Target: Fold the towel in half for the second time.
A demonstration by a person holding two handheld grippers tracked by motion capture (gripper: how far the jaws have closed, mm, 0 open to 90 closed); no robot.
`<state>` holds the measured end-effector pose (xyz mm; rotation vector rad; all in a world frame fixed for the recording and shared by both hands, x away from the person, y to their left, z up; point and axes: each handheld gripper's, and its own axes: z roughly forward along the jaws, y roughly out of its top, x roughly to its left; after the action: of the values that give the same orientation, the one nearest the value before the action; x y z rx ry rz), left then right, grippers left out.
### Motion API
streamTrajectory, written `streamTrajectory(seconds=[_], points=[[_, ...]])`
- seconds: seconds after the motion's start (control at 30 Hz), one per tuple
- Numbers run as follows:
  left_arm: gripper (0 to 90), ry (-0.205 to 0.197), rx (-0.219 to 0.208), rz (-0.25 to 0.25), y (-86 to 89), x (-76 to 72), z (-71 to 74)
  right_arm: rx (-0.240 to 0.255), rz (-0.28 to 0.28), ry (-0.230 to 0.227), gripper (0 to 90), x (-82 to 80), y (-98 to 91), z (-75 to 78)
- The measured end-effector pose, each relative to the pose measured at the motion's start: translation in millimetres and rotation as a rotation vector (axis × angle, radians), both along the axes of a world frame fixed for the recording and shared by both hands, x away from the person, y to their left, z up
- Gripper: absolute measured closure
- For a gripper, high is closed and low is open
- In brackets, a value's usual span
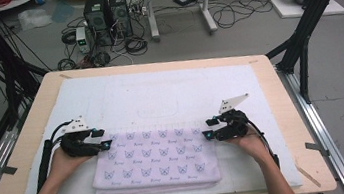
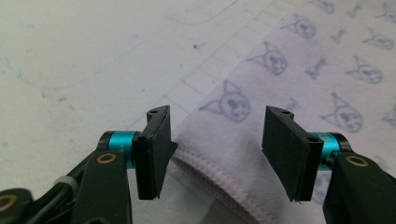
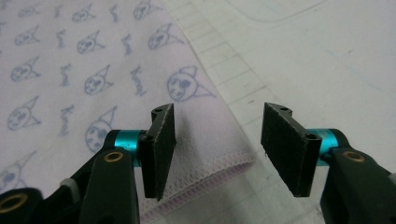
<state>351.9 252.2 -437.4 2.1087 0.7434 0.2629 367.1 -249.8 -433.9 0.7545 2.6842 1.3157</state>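
between the left gripper (image 1: pixel 103 139) and right gripper (image 1: pixel 208 128), both parted, lies a folded lilac cat-print towel (image 1: pixel 154 159).

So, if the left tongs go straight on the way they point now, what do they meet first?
Most likely the folded towel: its stitched corner already lies between the open left tongs, and the printed cloth stretches ahead. How high they hang above it is unclear.

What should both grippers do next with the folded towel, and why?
Probably ease both down and shut on the towel's far corners. The left gripper and right gripper stand open, each with a hemmed corner between its jaws, pads not yet pressing.
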Motion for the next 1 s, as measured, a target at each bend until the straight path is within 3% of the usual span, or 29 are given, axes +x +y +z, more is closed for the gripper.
streamTrajectory(seconds=[0.1, 0.17, 0.33, 0.57, 0.7, 0.73, 0.8, 0.87, 0.9, 0.93, 1.0], points=[[61.9, 0.012, 0.013, -0.033, -0.8, 2.0, -3.6, -0.02, 0.052, 0.032, 67.1, 1.5, 4.6, -5.0], [73.3, -0.007, 0.023, -0.04, -2.1, 0.7, -2.9, -0.021, 0.075, 0.036, 78.1, 1.6, 7.7, -5.6], [81.6, -0.053, 0.029, 0.001, -4.7, 2.8, 4.4, -0.025, 0.059, 0.011, 82.8, 3.1, 6.8, 1.0], [82.1, -0.129, 0.011, 0.08, -10.7, 30.5, 29.1, -0.039, -0.027, -0.081, 83.4, 32.1, 1.2, 33.6], [82.1, -0.147, 0.026, 0.112, -13.0, 59.0, 48.0, -0.046, -0.07, -0.102, 83.4, 58.9, 1.0, 50.5], [82.0, -0.147, 0.026, 0.112, -13.0, 59.0, 48.0, -0.047, -0.082, -0.103, 83.4, 64.8, 1.8, 54.1], [81.8, -0.173, 0.021, 0.141, -14.9, 81.3, 56.5, -0.049, -0.101, -0.117, 83.2, 78.4, 1.8, 58.1], [77.0, -0.16, 0.042, 0.188, -14.9, 97.3, 52.1, -0.036, -0.128, -0.131, 77.5, 91.0, 0.2, 56.8], [67.5, -0.149, 0.058, 0.219, -13.7, 102.8, 48.1, -0.017, -0.167, -0.122, 66.8, 99.0, -0.9, 52.5], [61.5, -0.128, 0.058, 0.238, -10.8, 106.1, 44.0, -0.006, -0.191, -0.099, 65.2, 103.3, -1.5, 48.2], [56.1, -0.083, 0.036, 0.228, -4.5, 106.6, 37.9, 0.004, -0.195, -0.055, 61.6, 105.2, -2.1, 39.9]])
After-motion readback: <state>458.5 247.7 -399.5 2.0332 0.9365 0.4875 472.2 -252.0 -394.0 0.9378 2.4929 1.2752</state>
